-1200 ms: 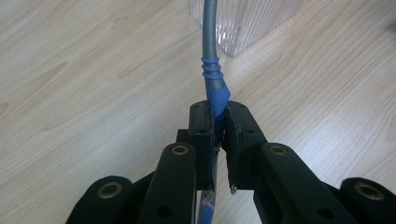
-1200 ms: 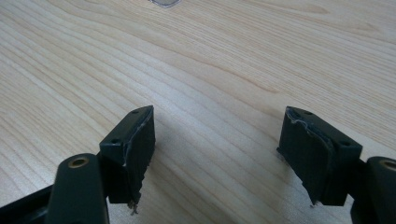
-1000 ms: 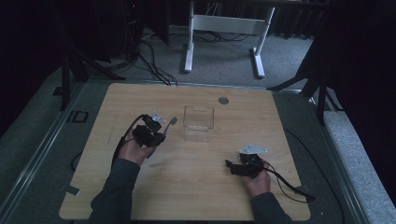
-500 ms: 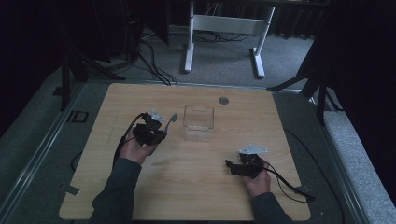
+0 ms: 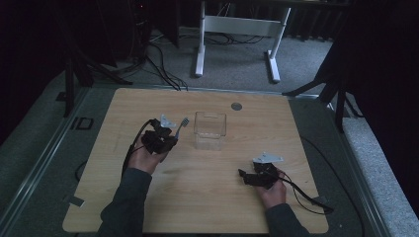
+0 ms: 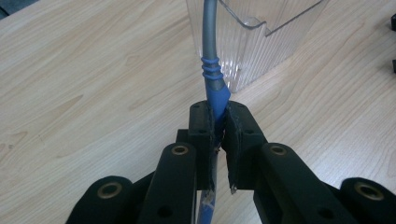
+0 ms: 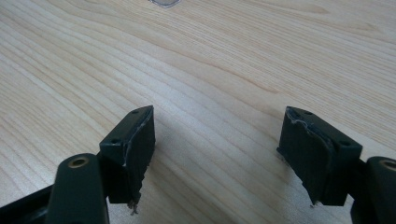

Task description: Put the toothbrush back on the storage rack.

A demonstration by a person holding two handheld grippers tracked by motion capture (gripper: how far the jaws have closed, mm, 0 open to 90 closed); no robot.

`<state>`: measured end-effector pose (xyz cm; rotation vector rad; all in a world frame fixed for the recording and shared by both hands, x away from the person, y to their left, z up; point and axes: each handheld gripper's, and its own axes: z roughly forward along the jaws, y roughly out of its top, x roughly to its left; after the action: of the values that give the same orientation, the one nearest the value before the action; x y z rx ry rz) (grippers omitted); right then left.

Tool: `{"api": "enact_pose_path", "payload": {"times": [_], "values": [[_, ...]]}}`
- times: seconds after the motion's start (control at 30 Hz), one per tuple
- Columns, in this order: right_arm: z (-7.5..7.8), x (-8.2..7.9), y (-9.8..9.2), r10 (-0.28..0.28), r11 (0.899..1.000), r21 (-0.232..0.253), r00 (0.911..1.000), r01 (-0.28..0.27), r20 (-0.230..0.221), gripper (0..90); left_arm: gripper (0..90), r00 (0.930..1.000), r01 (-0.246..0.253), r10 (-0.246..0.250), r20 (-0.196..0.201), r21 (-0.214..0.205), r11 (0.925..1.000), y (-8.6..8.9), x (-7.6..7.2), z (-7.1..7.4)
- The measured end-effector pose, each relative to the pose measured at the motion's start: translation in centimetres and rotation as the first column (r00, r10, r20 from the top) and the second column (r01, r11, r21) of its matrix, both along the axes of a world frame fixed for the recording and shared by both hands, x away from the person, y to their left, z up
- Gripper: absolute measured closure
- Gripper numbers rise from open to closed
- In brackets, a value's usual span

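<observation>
The left gripper [image 6: 217, 135] is clamped tight on the blue handle of a fork [image 6: 214, 79]; the handle runs between the pads and its grey metal shaft rises past the jaw tips toward the bin [image 6: 261, 42]. In the high view the left gripper [image 5: 160, 138] sits over the table [image 5: 118, 197] just left of the bin [image 5: 210, 131], with the fork [image 5: 183, 123] tines projecting toward the bin's near left corner, apart from the wall. The right gripper [image 7: 219, 154] has its jaws spread wide with nothing between them, only bare wood beneath; in the high view the right gripper [image 5: 257, 177] rests low on the table, well apart from the bin. Beyond the bin lies a small round grommet [image 5: 236, 105] near the far edge. Risks from here: the grip is taken low on the handle, so the long free shaft can pivot between the pads if the tines strike the bin rim. The bin is light, clear plastic and nothing steadies it; a sideways knock from the fork would likely slide or tip it. A release before the tines clear the rim would drop the fork on the table.
</observation>
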<state>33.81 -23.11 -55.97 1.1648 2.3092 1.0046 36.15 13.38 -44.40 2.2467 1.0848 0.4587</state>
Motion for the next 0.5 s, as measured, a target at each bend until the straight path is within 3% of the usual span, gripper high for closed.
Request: {"api": "enact_pose_path", "payload": {"times": [0.5], "values": [[0.00, 0.01, 0.00, 0.001, 1.000, 0.001, 1.0000, -0.001, 0.002, 26.6, 81.7, 0.9983, 0.009, -0.007, 0.059, -0.024, 0.9997, -0.32, -0.02, 0.43]]}}
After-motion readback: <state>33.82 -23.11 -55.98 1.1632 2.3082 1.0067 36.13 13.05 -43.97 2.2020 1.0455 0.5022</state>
